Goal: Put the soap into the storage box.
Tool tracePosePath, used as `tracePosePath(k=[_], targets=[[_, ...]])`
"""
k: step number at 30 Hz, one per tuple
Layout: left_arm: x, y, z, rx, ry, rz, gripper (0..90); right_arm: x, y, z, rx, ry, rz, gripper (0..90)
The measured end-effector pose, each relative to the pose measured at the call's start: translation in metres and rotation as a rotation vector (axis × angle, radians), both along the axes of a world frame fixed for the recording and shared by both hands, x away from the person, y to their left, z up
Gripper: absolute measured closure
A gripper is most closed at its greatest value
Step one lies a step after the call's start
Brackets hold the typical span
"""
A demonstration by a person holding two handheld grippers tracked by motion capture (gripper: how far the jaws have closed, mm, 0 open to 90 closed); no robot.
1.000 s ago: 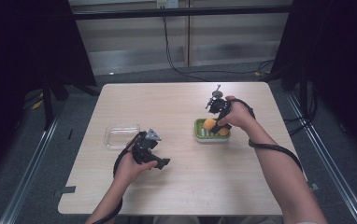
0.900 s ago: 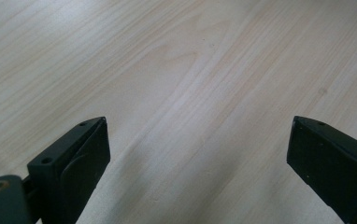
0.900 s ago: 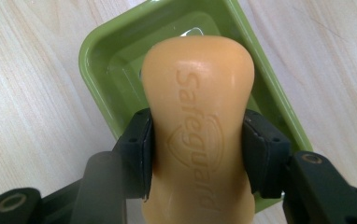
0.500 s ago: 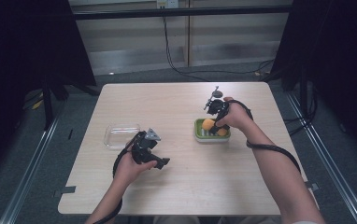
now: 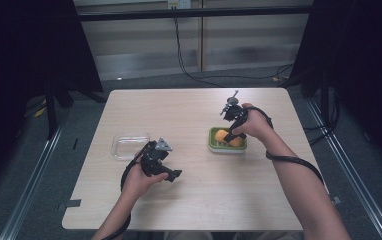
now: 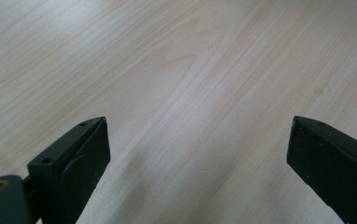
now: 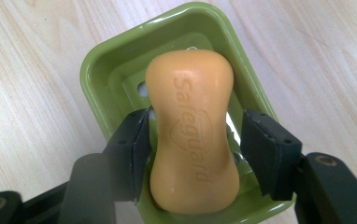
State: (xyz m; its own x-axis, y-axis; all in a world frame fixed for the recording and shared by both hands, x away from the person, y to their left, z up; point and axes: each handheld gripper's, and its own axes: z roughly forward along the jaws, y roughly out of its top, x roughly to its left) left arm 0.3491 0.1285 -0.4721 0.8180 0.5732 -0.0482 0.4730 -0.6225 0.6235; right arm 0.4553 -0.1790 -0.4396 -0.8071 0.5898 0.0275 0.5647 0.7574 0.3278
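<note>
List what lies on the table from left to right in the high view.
Clear container → left tool → green soap dish holding the orange soap, with the right tool over it.

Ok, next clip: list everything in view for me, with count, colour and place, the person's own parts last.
soap bar: one, orange, lying in the soap dish between the right gripper's jaws
soap dish: one, green, right half of the table
clear container: one, transparent, left half of the table
table: one, light wood
left gripper: one, black, jaws wide apart over bare table
right gripper: one, black, jaws have just been opening, a gap shows at the right pad
forearms: two, entering from the bottom of the high view
</note>
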Motion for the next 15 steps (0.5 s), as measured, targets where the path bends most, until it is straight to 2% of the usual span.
tracePosePath(k=[3,5,6,7,9,12,13,15], targets=[[0.000,0.000,0.001,0.017,-0.010,-0.004,6.2,-0.002,-0.002,0.001,0.015,0.009,-0.022,39.2],[0.000,-0.001,0.000,0.008,-0.012,-0.004,6.2,-0.003,-0.002,0.002,0.017,0.010,-0.033,37.2],[0.001,0.000,0.000,0.019,-0.025,-0.006,6.3,-0.003,-0.003,0.003,0.018,0.011,-0.037,35.4],[0.000,-0.001,-0.001,0.012,-0.014,-0.008,6.2,-0.004,-0.005,0.003,0.031,0.002,-0.045,34.2],[0.001,-0.001,0.000,0.024,-0.014,-0.013,6.3,-0.006,-0.008,0.007,0.050,-0.009,-0.053,31.7],[0.000,-0.003,-0.001,0.003,-0.013,-0.003,6.2,-0.010,-0.011,0.010,0.054,-0.007,-0.074,29.4],[0.001,-0.003,0.000,0.020,-0.006,-0.024,6.2,-0.010,-0.011,0.010,0.054,-0.007,-0.074,29.4],[0.001,-0.005,0.000,0.024,-0.011,-0.022,6.2,-0.016,-0.016,0.012,0.068,-0.014,-0.083,27.4]])
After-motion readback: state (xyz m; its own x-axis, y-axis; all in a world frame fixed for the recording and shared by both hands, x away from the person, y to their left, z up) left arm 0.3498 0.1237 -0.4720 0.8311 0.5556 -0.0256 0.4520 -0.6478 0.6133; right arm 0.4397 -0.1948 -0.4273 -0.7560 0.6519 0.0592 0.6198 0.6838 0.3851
